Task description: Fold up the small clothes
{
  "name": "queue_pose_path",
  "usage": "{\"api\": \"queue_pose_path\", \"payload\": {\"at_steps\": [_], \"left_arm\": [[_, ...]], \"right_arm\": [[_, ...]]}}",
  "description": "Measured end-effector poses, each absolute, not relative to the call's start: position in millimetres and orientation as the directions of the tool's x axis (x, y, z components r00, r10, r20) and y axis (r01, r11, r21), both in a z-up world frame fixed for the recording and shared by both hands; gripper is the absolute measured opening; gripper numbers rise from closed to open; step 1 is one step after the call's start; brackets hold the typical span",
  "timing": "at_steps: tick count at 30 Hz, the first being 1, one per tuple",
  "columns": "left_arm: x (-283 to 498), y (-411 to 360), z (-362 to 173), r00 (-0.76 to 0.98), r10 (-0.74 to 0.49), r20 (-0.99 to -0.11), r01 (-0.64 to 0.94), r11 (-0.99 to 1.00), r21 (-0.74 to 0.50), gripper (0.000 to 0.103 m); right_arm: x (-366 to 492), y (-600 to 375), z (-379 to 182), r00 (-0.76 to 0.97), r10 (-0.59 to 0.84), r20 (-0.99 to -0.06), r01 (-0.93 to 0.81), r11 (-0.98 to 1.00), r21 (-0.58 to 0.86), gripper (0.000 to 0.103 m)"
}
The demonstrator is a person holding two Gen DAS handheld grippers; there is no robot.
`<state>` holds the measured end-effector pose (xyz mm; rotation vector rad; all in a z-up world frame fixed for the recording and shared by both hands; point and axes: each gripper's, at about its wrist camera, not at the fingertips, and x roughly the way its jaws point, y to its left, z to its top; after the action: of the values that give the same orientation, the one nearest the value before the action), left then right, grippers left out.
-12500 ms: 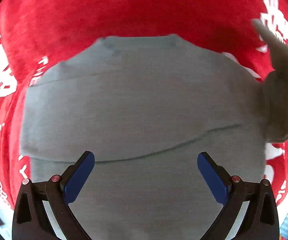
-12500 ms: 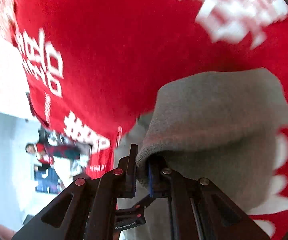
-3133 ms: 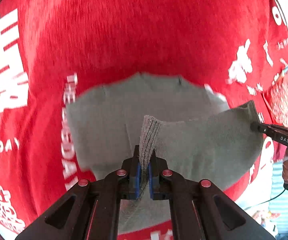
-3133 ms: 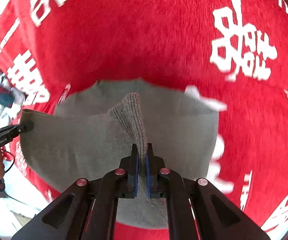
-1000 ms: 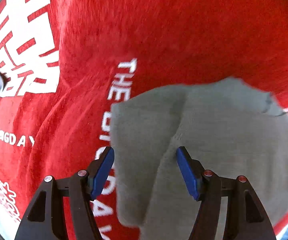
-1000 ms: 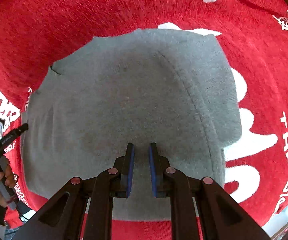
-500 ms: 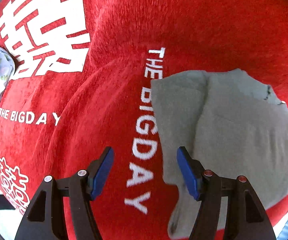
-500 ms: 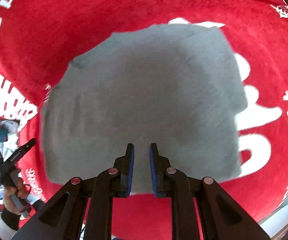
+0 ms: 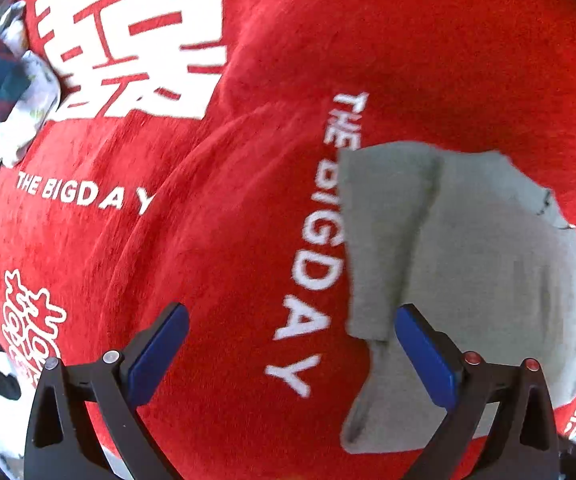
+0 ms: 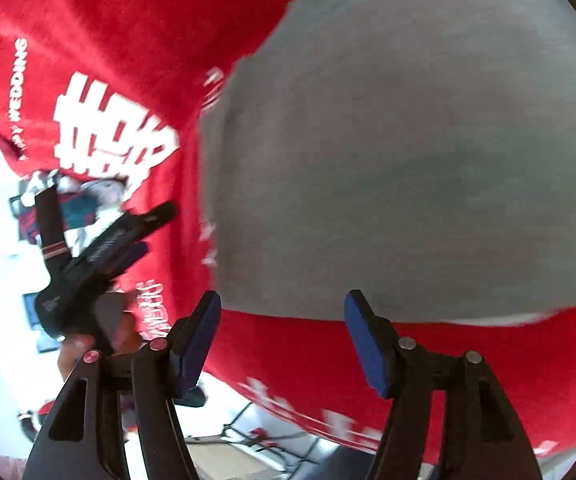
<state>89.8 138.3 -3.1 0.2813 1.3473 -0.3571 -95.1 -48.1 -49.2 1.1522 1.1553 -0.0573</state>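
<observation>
A folded grey knit garment point(image 9: 488, 264) lies flat on a red cloth with white lettering point(image 9: 248, 240). In the left wrist view it is at the right, with a sleeve end trailing toward the near edge. My left gripper point(image 9: 288, 344) is open and empty, over the red cloth just left of the garment. In the right wrist view the garment point(image 10: 408, 152) fills the upper right. My right gripper point(image 10: 284, 336) is open and empty, above the red cloth at the garment's near edge. The left gripper point(image 10: 100, 248) shows at the left, held in a hand.
A pile of patterned clothes point(image 9: 0, 92) lies at the cloth's far left edge and also shows in the right wrist view point(image 10: 84, 200). The cloth's edge point(image 10: 288, 412) hangs over the table, with floor and cables below.
Both grippers have pulled back from the garment. The right gripper has opened wide. The left gripper has moved further left, leaving the garment lying folded.
</observation>
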Motion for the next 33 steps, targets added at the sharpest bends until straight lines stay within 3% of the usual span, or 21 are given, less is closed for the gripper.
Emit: {"api": "queue_pose_path", "payload": {"at_steps": [1,2,7,13,26,28,30,33], "left_arm": [[90.5,139.6,-5.6,0.184,-0.072,-0.98,0.408,0.913,0.01,0.103],[91.0,141.3,-7.4,0.181,-0.071,-0.981,0.42,0.907,0.012,0.103],[90.2,148.7,-9.8,0.181,-0.075,-0.981,0.448,0.894,0.014,0.103],[90.7,154.1,-17.0,0.157,-0.082,-0.984,0.465,0.885,0.001,0.103],[84.3,150.0,-21.1,0.148,-0.085,-0.985,0.508,0.861,0.002,0.103],[84.0,149.3,-22.3,0.142,-0.086,-0.986,0.51,0.86,-0.002,0.103],[83.9,148.2,-23.7,0.134,-0.086,-0.987,0.515,0.857,-0.005,0.103],[83.4,146.0,-24.5,0.13,-0.086,-0.988,0.521,0.853,-0.006,0.103]], "right_arm": [[-82.6,-38.5,-53.5,0.471,0.511,-0.719,0.547,0.471,0.693,0.035],[-72.5,-31.6,-57.5,0.469,0.524,-0.711,0.536,0.471,0.701,0.011],[-33.9,8.0,-85.6,0.374,0.568,-0.733,0.505,0.538,0.675,0.009],[-46.6,21.9,-88.1,0.318,0.6,-0.734,0.497,0.554,0.668,0.009],[-98.8,-12.1,-73.3,0.364,0.58,-0.729,0.597,0.456,0.661,0.014],[-106.0,-16.9,-74.9,0.377,0.571,-0.729,0.623,0.426,0.656,0.026],[-114.0,-22.3,-75.9,0.396,0.556,-0.731,0.643,0.4,0.653,0.049],[-121.7,-28.3,-77.2,0.429,0.55,-0.716,0.661,0.349,0.664,0.05]]}}
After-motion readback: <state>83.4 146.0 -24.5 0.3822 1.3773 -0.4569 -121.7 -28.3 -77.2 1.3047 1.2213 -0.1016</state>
